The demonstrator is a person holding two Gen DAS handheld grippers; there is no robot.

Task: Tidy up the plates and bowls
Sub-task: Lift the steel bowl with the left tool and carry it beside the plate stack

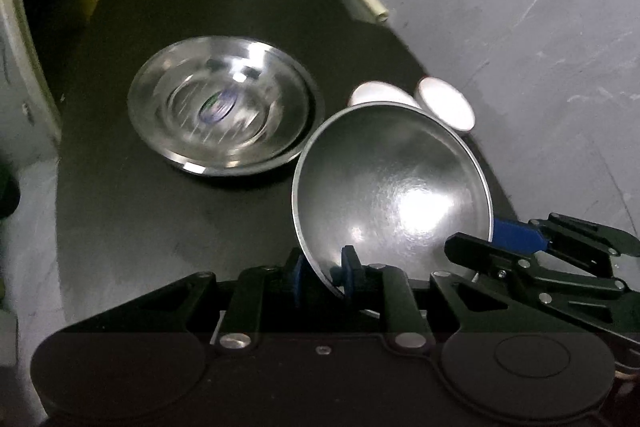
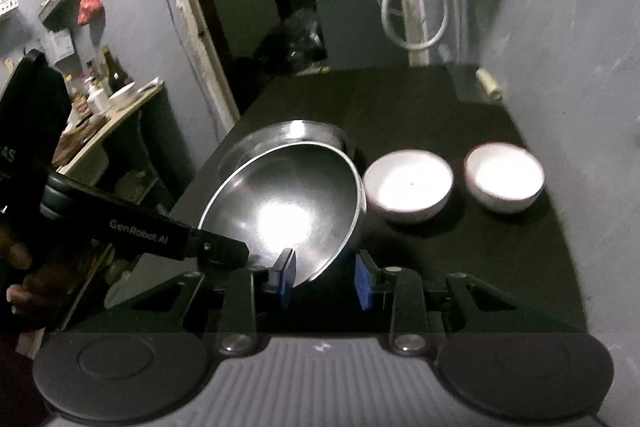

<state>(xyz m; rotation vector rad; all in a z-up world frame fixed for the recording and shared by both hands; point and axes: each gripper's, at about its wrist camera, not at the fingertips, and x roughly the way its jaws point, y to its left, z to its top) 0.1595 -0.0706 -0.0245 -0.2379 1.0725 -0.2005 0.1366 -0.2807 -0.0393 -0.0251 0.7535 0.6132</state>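
Observation:
A plain steel bowl [image 1: 392, 187] [image 2: 288, 203] hangs tilted over the black table [image 1: 140, 211] [image 2: 440, 107], held by both grippers. My left gripper [image 1: 324, 273] is shut on its near rim, one blue pad inside and one outside. My right gripper [image 2: 325, 277] [image 1: 490, 241] is shut on the rim's other side. Behind the bowl, a stack of a wide steel dish with a stickered steel bowl [image 1: 224, 111] [image 2: 280, 135] rests on the table. Two white bowls [image 2: 410, 183] [image 2: 504, 177] stand side by side to the right, partly hidden in the left wrist view.
A cream cylinder [image 1: 372, 5] [image 2: 490, 83] lies at the table's far right corner against the grey wall. A white hose [image 2: 416, 27] hangs behind the table. A cluttered side table [image 2: 120, 99] stands far left. A hand [image 2: 16, 267] holds the left gripper.

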